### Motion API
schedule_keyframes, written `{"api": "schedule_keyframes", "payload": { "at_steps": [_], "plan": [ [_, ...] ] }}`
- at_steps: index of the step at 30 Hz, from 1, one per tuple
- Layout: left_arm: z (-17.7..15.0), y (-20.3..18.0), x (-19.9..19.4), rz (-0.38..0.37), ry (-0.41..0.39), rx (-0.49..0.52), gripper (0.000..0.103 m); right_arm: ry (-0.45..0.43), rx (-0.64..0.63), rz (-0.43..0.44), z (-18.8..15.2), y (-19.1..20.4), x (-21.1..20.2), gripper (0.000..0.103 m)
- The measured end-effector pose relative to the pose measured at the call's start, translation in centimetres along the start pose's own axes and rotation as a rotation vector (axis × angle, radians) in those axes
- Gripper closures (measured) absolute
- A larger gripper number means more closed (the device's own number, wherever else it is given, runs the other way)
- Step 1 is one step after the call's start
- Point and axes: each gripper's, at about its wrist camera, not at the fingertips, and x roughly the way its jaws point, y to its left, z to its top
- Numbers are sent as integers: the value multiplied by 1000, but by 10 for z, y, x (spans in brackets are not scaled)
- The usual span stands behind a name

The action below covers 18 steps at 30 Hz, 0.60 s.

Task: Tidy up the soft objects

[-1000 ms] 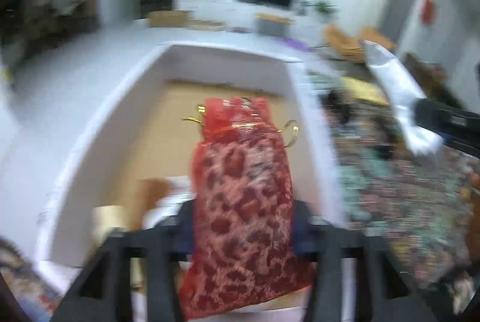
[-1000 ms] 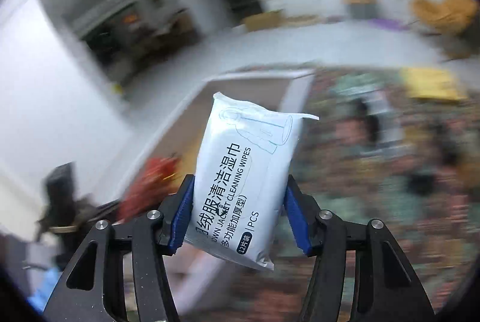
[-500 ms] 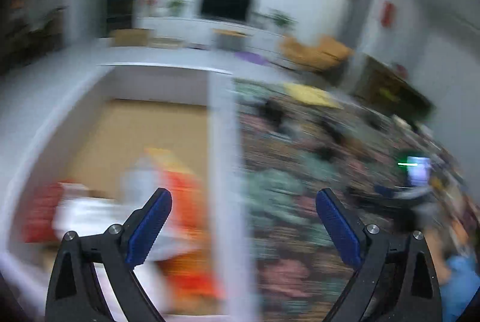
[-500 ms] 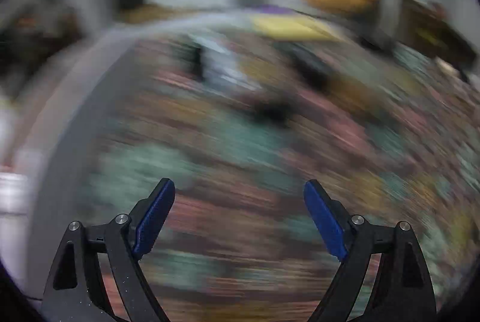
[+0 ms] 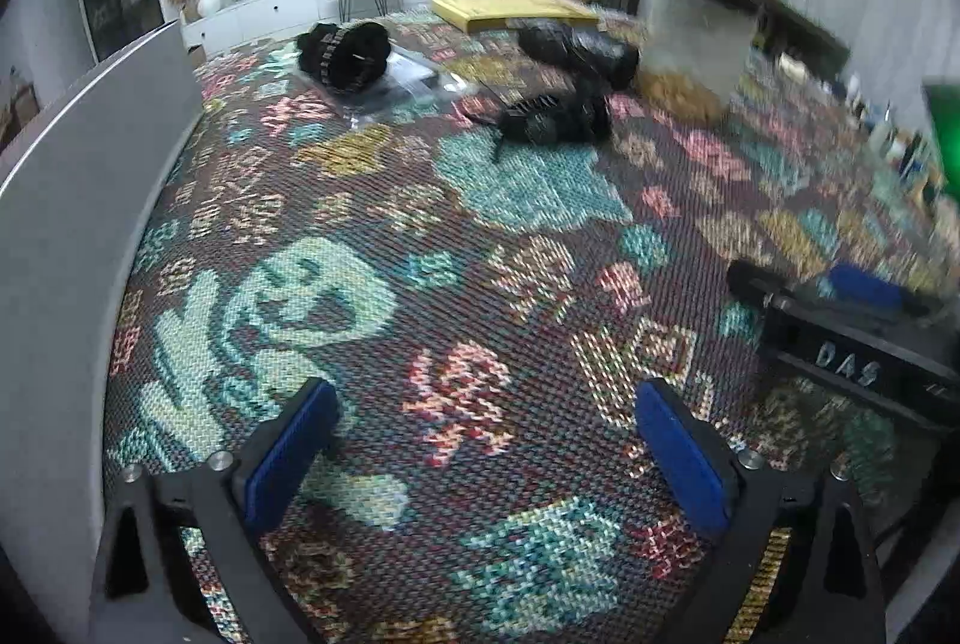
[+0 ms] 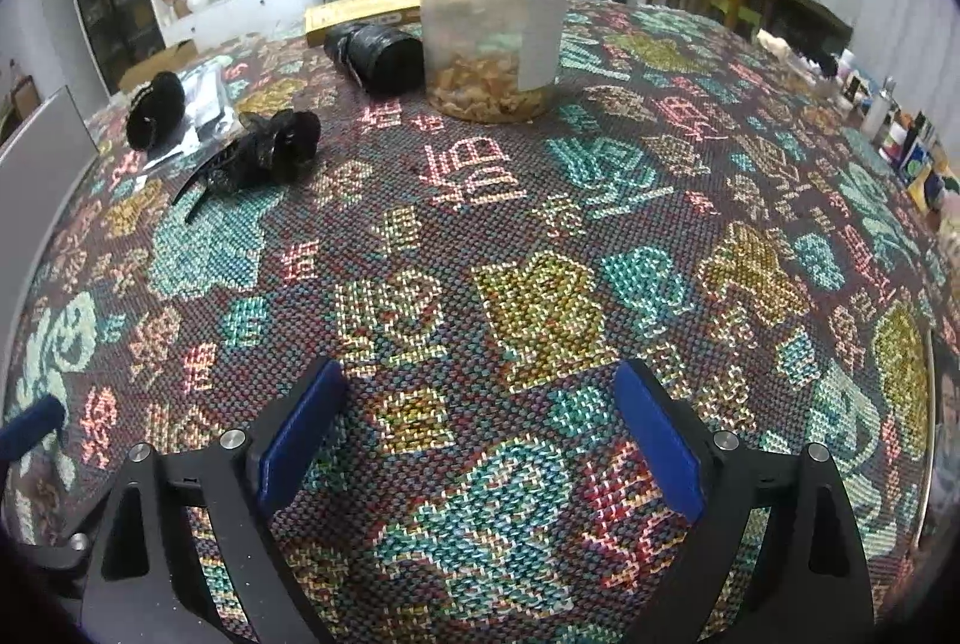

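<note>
Opening wide with nothing between its blue pads, the left hand-held gripper [image 5: 480, 440] hangs over the patterned tabletop [image 5: 480, 236], and the right hand-held gripper [image 6: 480, 434] is spreading too, empty. Ahead lie black soft bundles [image 6: 270, 152] near a clear jar [image 6: 492, 20]; a white box wall [image 5: 72, 200] stands left.

The left hand-held gripper [image 5: 483, 443] hangs over the patterned woven tablecloth [image 5: 480, 236], its blue pads [image 5: 288, 455] still spreading with nothing between them. A white box wall [image 5: 66, 200] rises at the left edge. Farther back lie three black soft bundles [image 5: 345, 53], one on clear plastic wrap, beside a translucent jar [image 5: 699, 50]. The right hand-held gripper [image 5: 852, 326] enters from the right.
</note>
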Motion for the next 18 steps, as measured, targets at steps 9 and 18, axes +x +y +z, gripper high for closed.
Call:
{"api": "schedule_keyframes", "payload": {
  "at_steps": [9,18],
  "plan": [
    [2,-2,2,-6,1,6,0,0,-3,-3,0,11,10,9],
    [2,-2,2,-5,1,5,0,0,-3,-3,0,9,9,9]
  ]
}}
